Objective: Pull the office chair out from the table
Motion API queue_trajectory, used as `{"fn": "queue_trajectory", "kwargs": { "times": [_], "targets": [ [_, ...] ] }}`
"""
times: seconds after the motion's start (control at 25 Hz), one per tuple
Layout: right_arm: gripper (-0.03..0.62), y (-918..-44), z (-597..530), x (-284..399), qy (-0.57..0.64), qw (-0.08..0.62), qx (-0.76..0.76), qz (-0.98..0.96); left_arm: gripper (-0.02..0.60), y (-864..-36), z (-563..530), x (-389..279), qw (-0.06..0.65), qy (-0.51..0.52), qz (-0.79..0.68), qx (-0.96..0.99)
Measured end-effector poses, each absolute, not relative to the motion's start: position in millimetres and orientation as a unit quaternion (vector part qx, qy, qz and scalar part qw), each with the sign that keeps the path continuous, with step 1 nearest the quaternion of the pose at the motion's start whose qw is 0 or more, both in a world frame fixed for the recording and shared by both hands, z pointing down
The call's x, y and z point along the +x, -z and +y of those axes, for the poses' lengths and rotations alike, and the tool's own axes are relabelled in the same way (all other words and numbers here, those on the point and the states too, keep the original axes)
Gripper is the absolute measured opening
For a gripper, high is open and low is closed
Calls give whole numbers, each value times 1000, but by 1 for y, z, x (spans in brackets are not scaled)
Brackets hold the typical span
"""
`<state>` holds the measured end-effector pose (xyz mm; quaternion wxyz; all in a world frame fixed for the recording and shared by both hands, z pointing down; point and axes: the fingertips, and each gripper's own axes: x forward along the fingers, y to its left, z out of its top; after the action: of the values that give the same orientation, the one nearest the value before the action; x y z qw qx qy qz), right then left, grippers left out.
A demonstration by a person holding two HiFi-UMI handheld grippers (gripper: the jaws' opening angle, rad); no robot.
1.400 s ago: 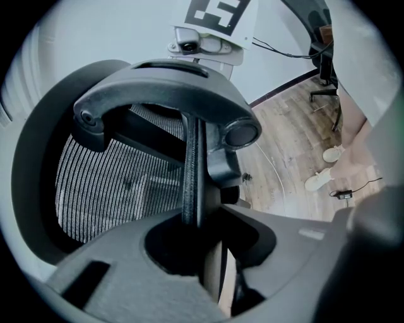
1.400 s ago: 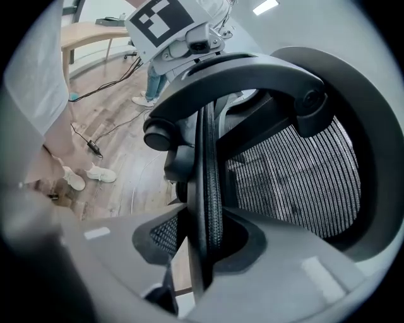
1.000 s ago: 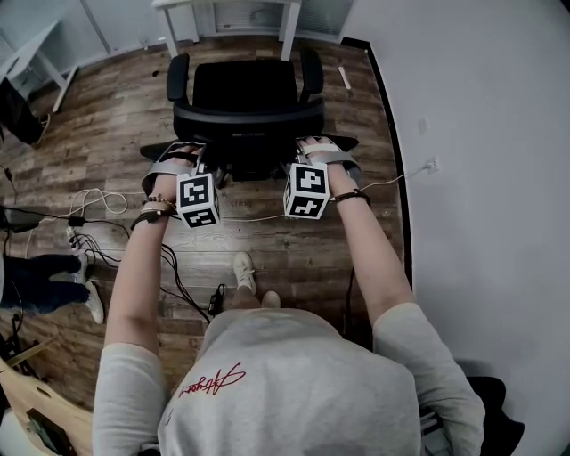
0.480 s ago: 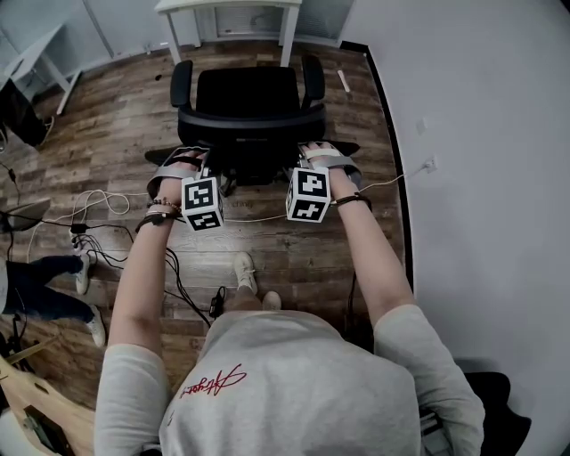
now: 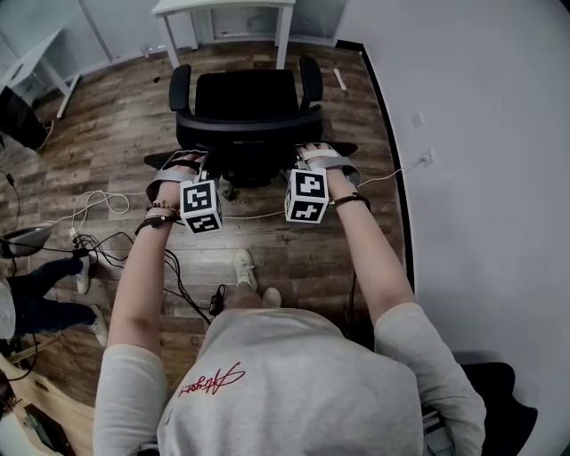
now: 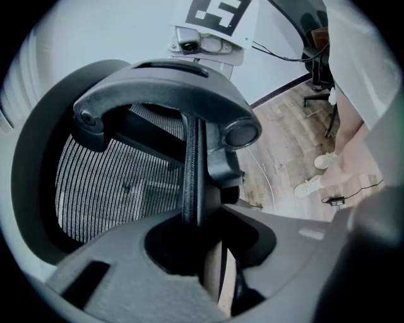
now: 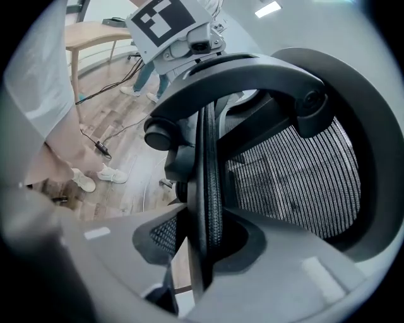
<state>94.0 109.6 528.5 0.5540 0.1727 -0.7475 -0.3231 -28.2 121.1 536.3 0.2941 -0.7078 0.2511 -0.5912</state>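
Wood-plank floor (image 5: 294, 249) carries the black mesh-backed office chair (image 5: 245, 93), near the white tabletop (image 5: 223, 4). Left gripper (image 5: 196, 160) and right gripper (image 5: 307, 151) jaws each pinch its backrest rim (image 6: 192, 176), seemingly firmly; the chair lies straight ahead, evenly between both.

So the office chair (image 5: 245, 98) is sitting right ahead of the person, with the table (image 5: 223, 7) standing just behind it. The left gripper (image 5: 194, 162) and right gripper (image 5: 308, 153) are clamping the backrest's near edge, one toward each end. Cables (image 5: 107, 236) are lying on the floor (image 5: 294, 249) at left, and a wall (image 5: 481, 134) is running along the right.
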Motion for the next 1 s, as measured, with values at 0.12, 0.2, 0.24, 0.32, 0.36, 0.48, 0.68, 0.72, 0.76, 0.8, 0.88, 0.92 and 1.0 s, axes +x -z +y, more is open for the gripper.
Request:
{"fn": "queue_trajectory", "kwargs": {
  "times": [0.12,0.2,0.24,0.32,0.36,0.48,0.68,0.72,0.76,0.8,0.88,0.92,1.0],
  "targets": [
    [106,-526,115,96,321,552,171,-750,95,-535,125,-25,293,592,251,-707],
    [106,-526,121,98,319,552,172,-751,94,-535,131,-24,294,592,250,-707],
    [106,-527,124,97,319,551,173,-751,95,-536,134,-24,295,592,250,-707],
    [104,-527,132,97,320,550,175,-752,95,-539,140,-25,295,593,249,-706],
    [106,-527,135,98,320,549,175,-752,95,-539,143,-24,295,594,249,-706],
    [106,-525,140,100,318,549,174,-753,95,-537,149,-22,295,594,249,-706],
    [104,-525,149,105,322,549,175,-751,95,-536,159,-16,296,592,250,-707],
    [104,-525,150,105,321,549,175,-751,95,-536,160,-15,296,592,248,-708],
    [104,-525,151,105,321,549,175,-752,95,-536,161,-15,296,592,247,-708],
    [104,-525,152,105,320,549,175,-752,95,-536,162,-15,296,591,247,-708],
    [104,-524,152,106,321,549,175,-751,95,-535,161,-14,296,591,247,-709],
    [103,-524,152,106,321,550,175,-751,95,-535,161,-14,295,591,246,-710],
    [103,-523,155,107,319,551,175,-750,95,-534,163,-14,297,590,246,-710]
  ]
}}
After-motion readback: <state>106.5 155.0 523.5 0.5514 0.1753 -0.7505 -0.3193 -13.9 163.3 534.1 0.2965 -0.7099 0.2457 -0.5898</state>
